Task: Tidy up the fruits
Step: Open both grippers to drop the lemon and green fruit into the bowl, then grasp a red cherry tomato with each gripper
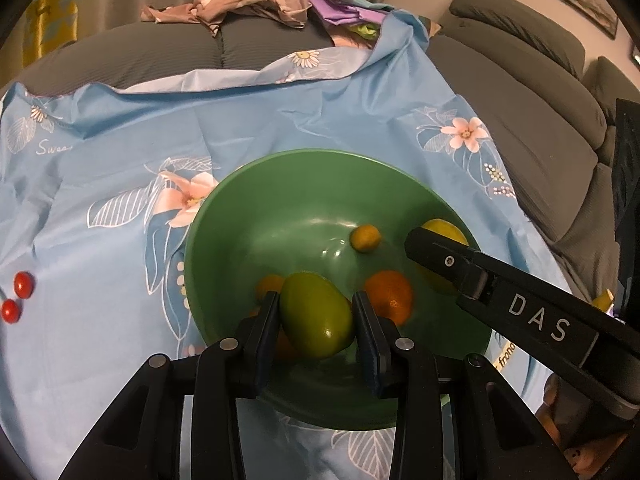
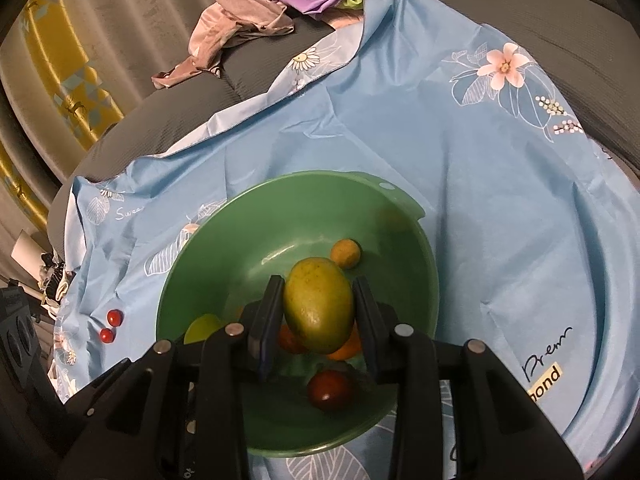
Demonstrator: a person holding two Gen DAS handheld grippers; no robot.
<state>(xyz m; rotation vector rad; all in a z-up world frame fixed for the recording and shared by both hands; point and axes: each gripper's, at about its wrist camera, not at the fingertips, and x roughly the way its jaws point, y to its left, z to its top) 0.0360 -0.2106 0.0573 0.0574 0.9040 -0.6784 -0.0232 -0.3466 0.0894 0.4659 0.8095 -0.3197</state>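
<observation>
White capitals "DAS" run along the right gripper's finger (image 1: pixel 538 316) where it reaches in over the bowl. The blue cloth (image 2: pixel 460 168) carries a script word near its left side that starts "Swee", the rest too faint to make out. Near its right edge there is black script "Prem" with a pale yellow label (image 2: pixel 546 380) under it reading "mond", cut off. In the left wrist view the same label shows only "frond".

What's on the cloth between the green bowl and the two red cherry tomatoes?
Nothing: in the left wrist view, only bare blue floral cloth separates the green bowl from the two red cherry tomatoes.
</observation>
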